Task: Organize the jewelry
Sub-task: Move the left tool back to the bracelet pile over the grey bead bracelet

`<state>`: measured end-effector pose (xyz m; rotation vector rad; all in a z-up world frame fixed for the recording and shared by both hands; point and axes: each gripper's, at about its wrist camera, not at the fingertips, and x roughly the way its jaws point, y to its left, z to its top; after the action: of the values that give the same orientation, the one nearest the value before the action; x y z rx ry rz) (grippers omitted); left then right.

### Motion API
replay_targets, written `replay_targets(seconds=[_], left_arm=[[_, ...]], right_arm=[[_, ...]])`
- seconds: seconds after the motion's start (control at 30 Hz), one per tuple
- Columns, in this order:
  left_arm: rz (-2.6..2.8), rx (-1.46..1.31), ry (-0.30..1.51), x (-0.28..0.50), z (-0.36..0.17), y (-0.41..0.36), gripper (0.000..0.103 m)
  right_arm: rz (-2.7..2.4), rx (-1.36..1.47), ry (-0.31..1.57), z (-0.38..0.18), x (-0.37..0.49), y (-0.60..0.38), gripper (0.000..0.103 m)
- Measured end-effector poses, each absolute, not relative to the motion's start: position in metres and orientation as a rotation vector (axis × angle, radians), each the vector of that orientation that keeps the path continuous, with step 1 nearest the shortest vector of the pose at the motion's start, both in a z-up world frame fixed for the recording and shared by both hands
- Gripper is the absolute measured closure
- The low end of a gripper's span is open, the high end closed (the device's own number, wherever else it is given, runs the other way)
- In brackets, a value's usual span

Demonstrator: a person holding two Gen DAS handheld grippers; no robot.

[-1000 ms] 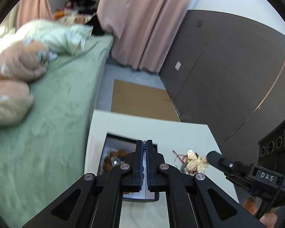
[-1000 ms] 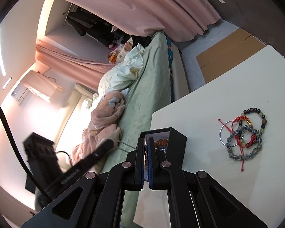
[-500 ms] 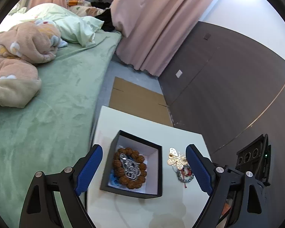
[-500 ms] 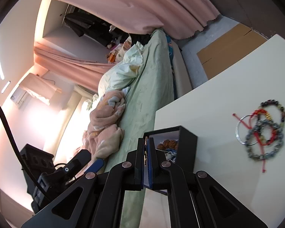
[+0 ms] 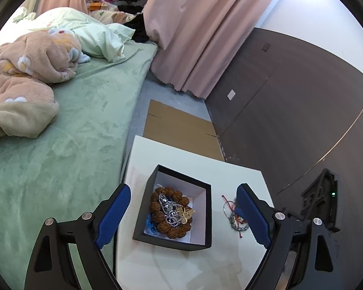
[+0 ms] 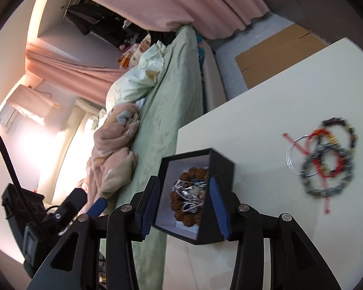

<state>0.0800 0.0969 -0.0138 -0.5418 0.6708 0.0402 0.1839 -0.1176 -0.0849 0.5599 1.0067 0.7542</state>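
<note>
One white table [image 5: 237, 174] beside a green bed [image 5: 72, 145], perhaps bracelets [image 6: 324, 159] there.

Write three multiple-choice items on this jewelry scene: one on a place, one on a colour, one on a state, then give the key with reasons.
1. Where does the golden butterfly piece lie?
A. On the bed
B. Inside the black box, on the brown bead bracelet
C. On the cardboard

2. What colour are the pads of the left hand-held gripper?
A. Blue
B. Red
C. White

3. How does the right hand-held gripper stand?
A. Shut on a red cord
B. Shut on the box wall
C. Open, nothing pressed between its pads

Key: 1 B, the left wrist view shows it resting among the chains in the box. 2 A, both pads show blue. 3 C, its jaws have just been opening and only frame the box below; the pile of bracelets lies untouched on the white table.
</note>
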Motion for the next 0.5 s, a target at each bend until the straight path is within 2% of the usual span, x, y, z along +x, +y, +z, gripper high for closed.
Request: replay_targets(seconds=[0.07,0.5], left_arm=[[0.035,-0.533,0.673,0.082,-0.014,0.094,0.013],[-0.028,-0.476,0.714,0.1,-0.02,0.053,0.013]], right_arm=[[0.73,0.569,0.998,-0.082,0.183,-0.133,0.05],[0.573,0.609,1.025,-0.084,0.186,-0.209,0.049]])
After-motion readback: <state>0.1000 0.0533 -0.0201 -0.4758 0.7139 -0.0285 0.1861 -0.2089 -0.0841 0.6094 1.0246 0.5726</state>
